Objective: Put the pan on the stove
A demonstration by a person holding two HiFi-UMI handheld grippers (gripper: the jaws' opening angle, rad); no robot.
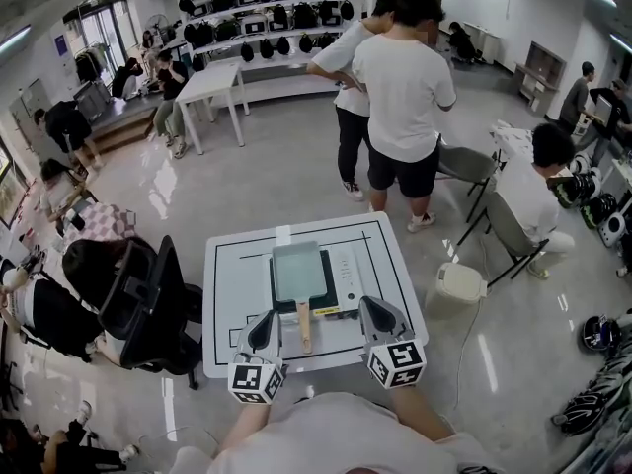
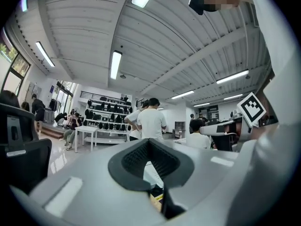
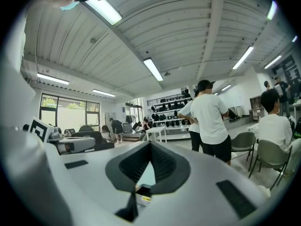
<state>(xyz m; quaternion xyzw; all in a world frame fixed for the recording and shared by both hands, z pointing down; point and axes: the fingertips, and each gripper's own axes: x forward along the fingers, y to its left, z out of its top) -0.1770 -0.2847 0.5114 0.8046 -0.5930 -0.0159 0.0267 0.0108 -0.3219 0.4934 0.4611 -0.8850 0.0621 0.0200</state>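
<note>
- The pan (image 1: pixel 299 270) is seen set on the stove (image 1: pixel 343 273) at the middle of the surface (image 1: pixel 229 275), with its wooden handle (image 1: pixel 304 326) pointed toward the near edge.
- The left tongs (image 1: pixel 268 317) are held just left of the handle and apart from it, with the jaws closed together on nothing.
- The right tongs (image 1: pixel 368 305) are held to its right, by the stove's near corner, likewise closed and empty.
- A black chair (image 1: pixel 148 294) is placed off the left edge and a white bin (image 1: pixel 459 286) off the right.
- Standing people (image 1: pixel 403 87) are seen beyond the far edge.

Bright ceiling strip lights (image 2: pixel 115 65) glare off the glossy floor (image 1: pixel 276 166); fisheye bending and dark corners throughout.
</note>
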